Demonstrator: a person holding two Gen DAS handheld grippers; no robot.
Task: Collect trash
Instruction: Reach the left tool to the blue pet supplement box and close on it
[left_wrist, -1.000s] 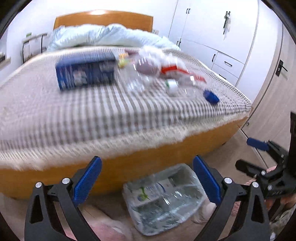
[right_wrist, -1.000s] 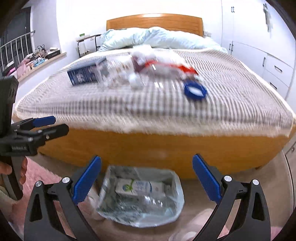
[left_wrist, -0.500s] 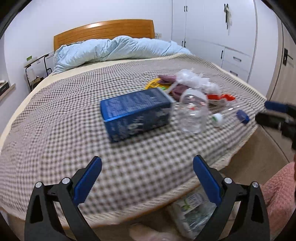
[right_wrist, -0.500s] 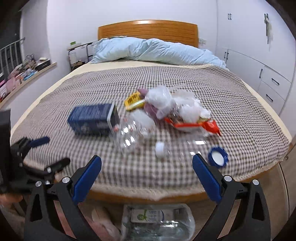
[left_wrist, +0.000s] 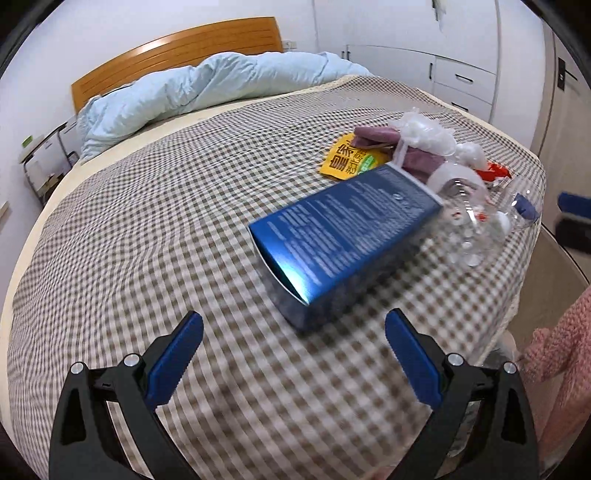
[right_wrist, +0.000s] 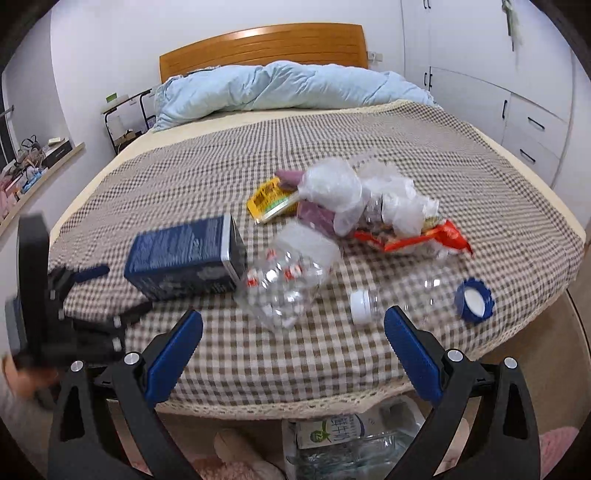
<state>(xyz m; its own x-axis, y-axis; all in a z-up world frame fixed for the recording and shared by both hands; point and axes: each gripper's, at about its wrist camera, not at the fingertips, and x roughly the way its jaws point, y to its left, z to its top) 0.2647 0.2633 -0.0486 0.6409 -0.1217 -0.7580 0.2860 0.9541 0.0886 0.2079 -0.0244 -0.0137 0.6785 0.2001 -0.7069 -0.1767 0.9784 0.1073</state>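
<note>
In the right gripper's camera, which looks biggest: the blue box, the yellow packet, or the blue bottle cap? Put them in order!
1. Blue box, clearly the largest.
2. Yellow packet.
3. Blue bottle cap, smallest, though it lies nearer the camera than the packet, so that gap is less sure.

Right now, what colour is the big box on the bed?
Dark blue box with small white print, clearest in the left wrist view.

Yellow packet (left_wrist: 349, 162): large Chinese characters; blue box (left_wrist: 347, 232) print unreadable.
</note>
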